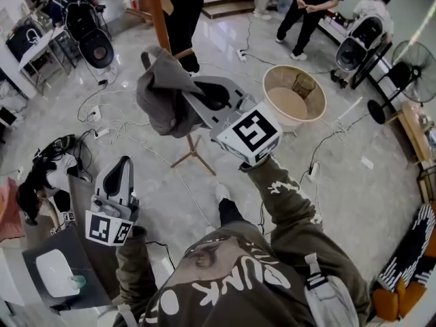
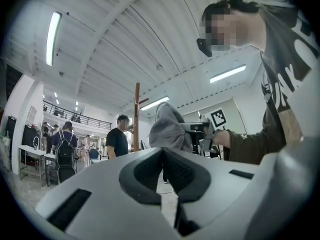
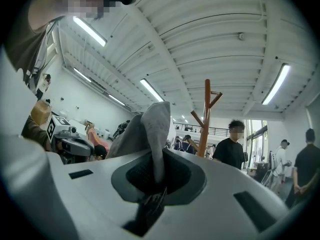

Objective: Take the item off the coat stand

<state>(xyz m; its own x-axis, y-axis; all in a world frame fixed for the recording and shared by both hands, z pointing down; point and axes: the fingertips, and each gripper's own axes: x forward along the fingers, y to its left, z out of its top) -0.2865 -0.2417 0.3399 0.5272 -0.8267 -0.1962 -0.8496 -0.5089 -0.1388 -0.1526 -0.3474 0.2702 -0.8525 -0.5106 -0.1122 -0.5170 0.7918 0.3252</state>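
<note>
A grey garment hangs bunched from my right gripper, whose jaws are shut on a fold of it. The right gripper view shows the cloth rising from between that gripper's pads. The wooden coat stand rises behind the garment, its legs on the floor below. Both gripper views show a gap between the cloth and the pole. My left gripper is held low at the left, shut and empty. Its view looks towards the garment and the stand.
A round beige tub stands on the marble floor right of the stand. Cables and power strips trail across the floor. People stand at the back, with strollers and a fan around the edges.
</note>
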